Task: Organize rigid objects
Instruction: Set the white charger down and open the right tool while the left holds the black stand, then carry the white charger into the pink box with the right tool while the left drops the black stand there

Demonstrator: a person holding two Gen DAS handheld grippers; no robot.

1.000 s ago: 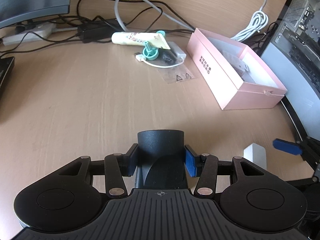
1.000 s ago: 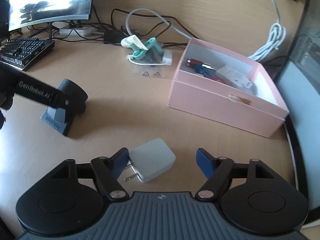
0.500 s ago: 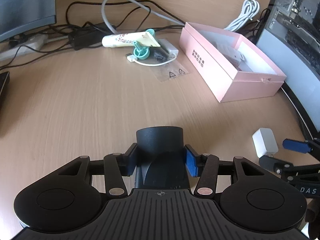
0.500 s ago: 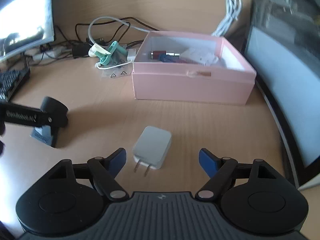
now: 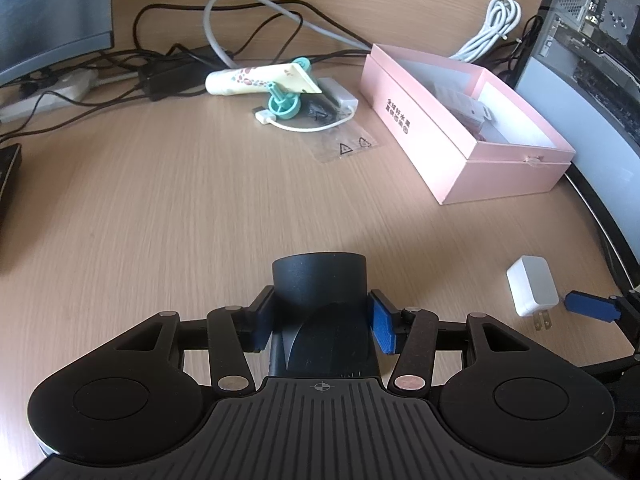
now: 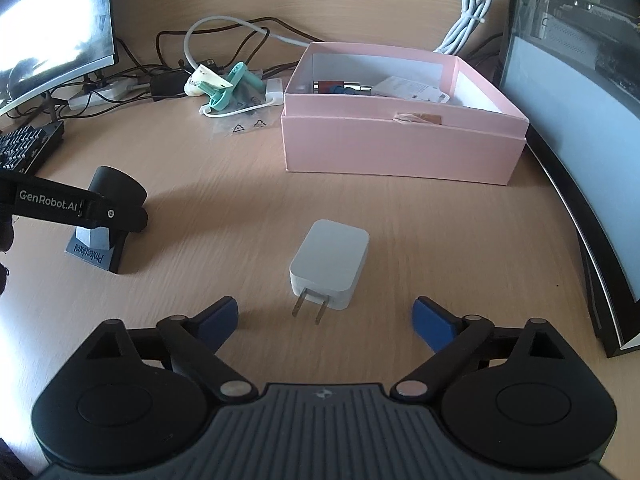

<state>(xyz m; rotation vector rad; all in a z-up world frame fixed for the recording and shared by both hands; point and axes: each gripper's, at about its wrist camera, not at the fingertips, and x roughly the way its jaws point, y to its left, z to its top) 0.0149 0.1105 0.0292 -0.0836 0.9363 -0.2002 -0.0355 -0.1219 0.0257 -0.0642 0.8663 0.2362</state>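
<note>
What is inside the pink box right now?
The pink box holds a red-and-silver cylinder, something blue and a white printed packet. Its near wall hides whatever lies lower.

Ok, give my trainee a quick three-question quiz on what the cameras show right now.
1. True or false: the left claw is shut on the black cylinder-topped object.
2. Which way do the white charger's prongs point: toward the right claw or toward the pink box?
3. Is the pink box's lid on or off?

Key: 1 true; 2 toward the right claw, whose jaws are opening, untouched; 3 off.
</note>
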